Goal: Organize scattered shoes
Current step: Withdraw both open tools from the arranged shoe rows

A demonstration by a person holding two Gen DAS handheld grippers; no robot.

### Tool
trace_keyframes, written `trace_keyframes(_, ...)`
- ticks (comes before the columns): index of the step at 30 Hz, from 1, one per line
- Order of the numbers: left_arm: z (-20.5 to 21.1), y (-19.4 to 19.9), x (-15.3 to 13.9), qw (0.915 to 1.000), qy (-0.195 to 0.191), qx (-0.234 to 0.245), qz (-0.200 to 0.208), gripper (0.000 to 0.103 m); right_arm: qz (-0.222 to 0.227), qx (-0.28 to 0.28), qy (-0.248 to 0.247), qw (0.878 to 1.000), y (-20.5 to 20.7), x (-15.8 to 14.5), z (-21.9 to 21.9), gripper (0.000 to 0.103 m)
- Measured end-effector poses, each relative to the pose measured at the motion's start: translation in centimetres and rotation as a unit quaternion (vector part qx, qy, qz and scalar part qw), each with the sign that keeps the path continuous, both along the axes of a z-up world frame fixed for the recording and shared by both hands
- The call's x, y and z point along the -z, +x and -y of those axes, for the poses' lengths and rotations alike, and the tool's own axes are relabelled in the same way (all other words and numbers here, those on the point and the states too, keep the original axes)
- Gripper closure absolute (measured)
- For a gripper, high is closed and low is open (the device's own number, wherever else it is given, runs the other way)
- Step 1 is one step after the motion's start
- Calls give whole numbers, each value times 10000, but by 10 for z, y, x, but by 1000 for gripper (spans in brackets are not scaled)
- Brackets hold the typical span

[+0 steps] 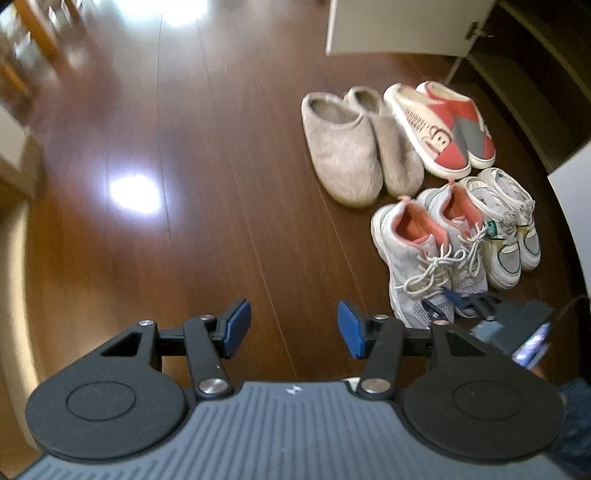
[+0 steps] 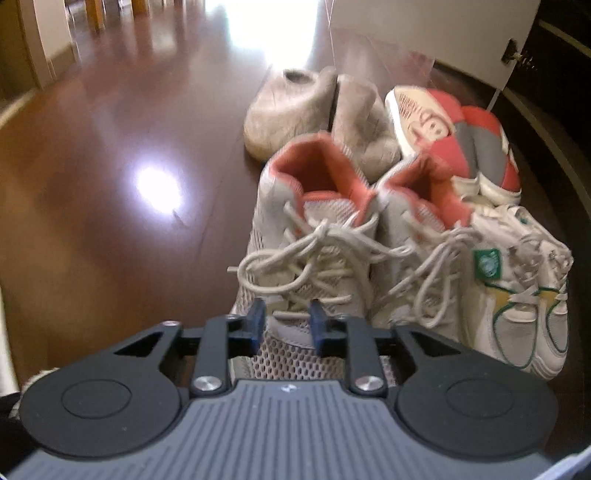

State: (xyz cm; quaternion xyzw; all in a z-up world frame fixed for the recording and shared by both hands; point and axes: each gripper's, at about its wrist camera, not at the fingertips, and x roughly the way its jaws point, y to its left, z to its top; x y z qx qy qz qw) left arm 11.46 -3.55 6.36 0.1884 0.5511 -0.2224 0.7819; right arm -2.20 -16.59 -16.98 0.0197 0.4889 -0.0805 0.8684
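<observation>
Several pairs stand side by side on the dark wood floor. Beige fuzzy slippers and red-and-grey slippers form the far row. Grey mesh sneakers with orange lining and white sneakers with green trim form the near row. My left gripper hangs open over bare floor, left of the shoes, holding nothing. My right gripper hovers over the toe of the left grey sneaker. Its jaws stand narrowly apart, with mesh and a lace showing in the gap and no firm grip visible.
A white door panel and dark shelving stand behind the shoes. A white object sits at the right edge. Wooden furniture legs are at the far left. Glossy floor stretches left of the shoes.
</observation>
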Motion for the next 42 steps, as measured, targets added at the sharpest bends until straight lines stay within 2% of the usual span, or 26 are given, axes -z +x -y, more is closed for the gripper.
trace_keyframes(2, 9, -11, -25, 9995, -277, -70, 159, 44, 225, 87, 111, 9996, -16, -26, 11, 60)
trace_keyframes(5, 21, -27, -62, 9967, -711, -179, 336, 27, 503, 313, 155, 9981, -37, -65, 36, 49)
trace_keyframes(7, 31, -45, -89, 9930, -1035, -232, 527, 25, 695, 515, 63, 9962, -51, -94, 59, 46)
trace_keyframes(10, 42, -78, -110, 9864, -1386, -458, 759, 17, 952, 809, 17, 9922, -71, -134, 91, 32)
trace_keyframes(15, 56, -125, -99, 9837, -1563, -760, 470, 15, 1213, 1098, 165, 9864, -105, -195, 132, 18)
trace_keyframes(18, 71, -153, -70, 9856, -1355, -974, 282, 15, 1245, 1163, 193, 9852, -127, -220, 140, 12)
trace_keyframes(23, 91, -197, -22, 9869, -940, -1304, 170, 15, 1358, 1375, 255, 9808, -171, -238, 143, 10)
trace_keyframes(25, 99, -214, -6, 9890, -804, -1238, 73, 15, 1334, 1512, 257, 9791, -193, -239, 144, 9)
trace_keyframes(27, 114, -237, 8, 9937, -554, -967, 70, 15, 1292, 1625, 230, 9779, -211, -239, 144, 9)
trace_keyframes(30, 126, -256, 10, 9969, -404, -652, 151, 15, 1174, 1745, 161, 9775, -231, -235, 144, 9)
trace_keyframes(33, 131, -275, -3, 9964, -491, -451, 529, 15, 1112, 1834, 127, 9766, -248, -232, 144, 8)
trace_keyframes(35, 131, -283, -8, 9959, -511, -385, 638, 15, 1093, 1888, 115, 9758, -257, -231, 143, 8)
trace_keyframes(42, 133, -290, -13, 9956, -598, -344, 642, 15, 1100, 1954, 98, 9745, -269, -232, 141, 8)
